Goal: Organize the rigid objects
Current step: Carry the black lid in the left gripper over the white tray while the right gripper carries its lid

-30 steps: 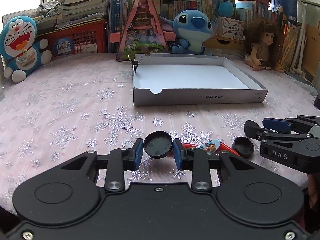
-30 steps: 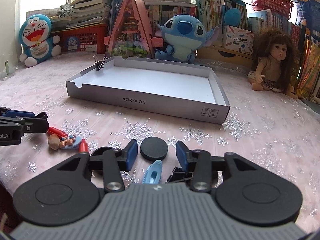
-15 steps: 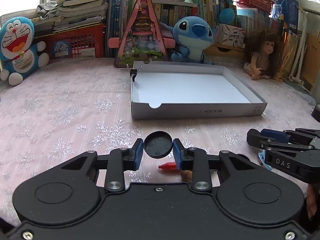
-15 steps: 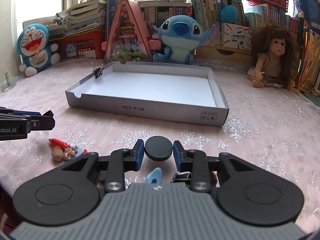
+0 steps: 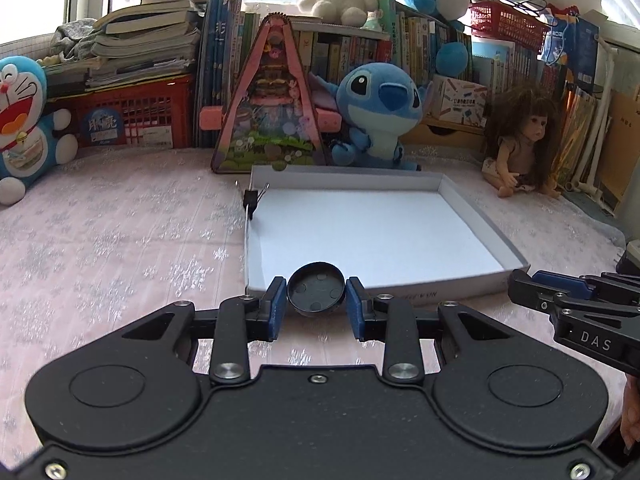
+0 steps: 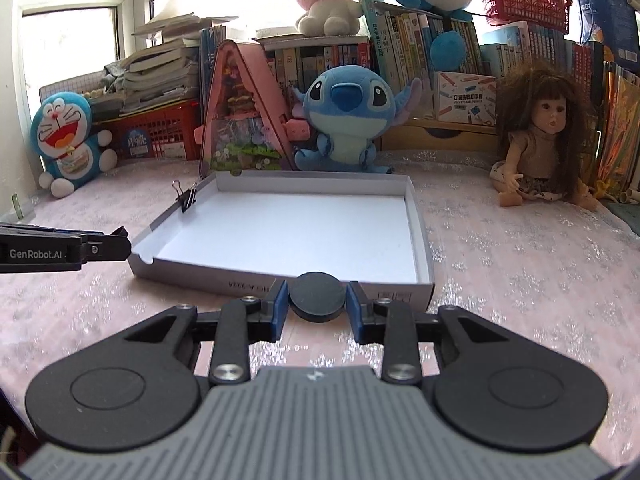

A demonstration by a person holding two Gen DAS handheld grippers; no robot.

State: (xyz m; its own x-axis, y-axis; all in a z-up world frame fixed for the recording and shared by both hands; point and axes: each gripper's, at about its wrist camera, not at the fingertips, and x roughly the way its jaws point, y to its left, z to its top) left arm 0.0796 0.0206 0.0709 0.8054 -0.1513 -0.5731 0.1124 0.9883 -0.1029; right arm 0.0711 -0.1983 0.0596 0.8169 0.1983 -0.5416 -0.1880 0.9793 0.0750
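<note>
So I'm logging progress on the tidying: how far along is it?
Early. The white tray holds nothing yet; only a binder clip sits on its rim. In hand: the left gripper carries a black cap, the right gripper a black disc, both at the tray's near wall. Dropping them in remains.

Bright windows (image 6: pixel 72 36) behind crammed bookshelves (image 6: pixel 520 52)

a doraemon plush (image 6: pixel 68 142) sits far left, a blue stitch plush (image 6: pixel 344 116) in the middle beside a pink triangular toy house (image 6: pixel 240 112), a long-haired doll (image 6: pixel 540 136) far right
</note>
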